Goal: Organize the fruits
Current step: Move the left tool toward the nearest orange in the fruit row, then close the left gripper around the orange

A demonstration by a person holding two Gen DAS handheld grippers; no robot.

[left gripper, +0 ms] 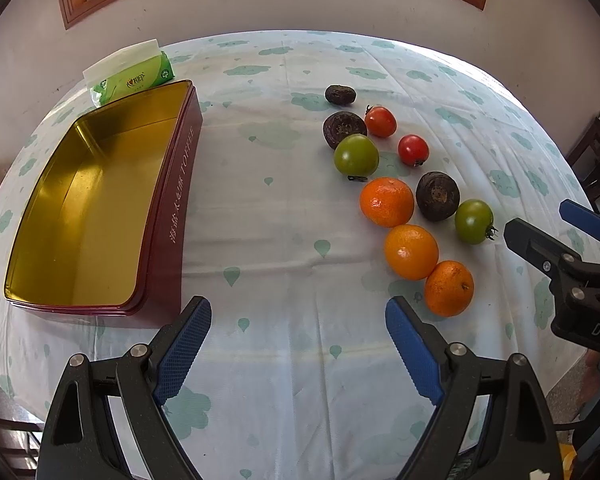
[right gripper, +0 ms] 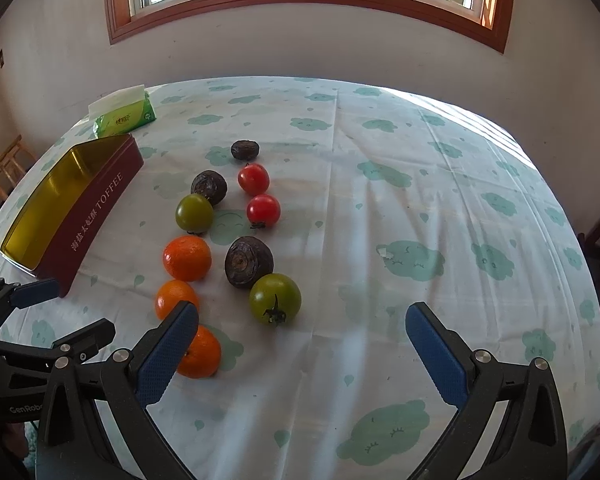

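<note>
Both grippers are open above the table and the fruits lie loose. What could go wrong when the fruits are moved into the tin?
1. The oranges touch one another, so gripping one may push its neighbour rolling.
2. The green tomato lies against a dark fruit; an open finger may knock it.
3. The tin has a raised wall; a fruit carried low may strike it.

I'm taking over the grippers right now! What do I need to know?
Left gripper: open, holding nothing, above bare tablecloth.
Right gripper: open, holding nothing, near the closest orange.
Toffee tin: open, nothing inside, on the table's left.
Fruits all loose on the cloth: three oranges, two green tomatoes, two red tomatoes, three dark wrinkly fruits.
Done: nothing sorted yet.
Left: all ten pieces, probably into the tin.
</note>
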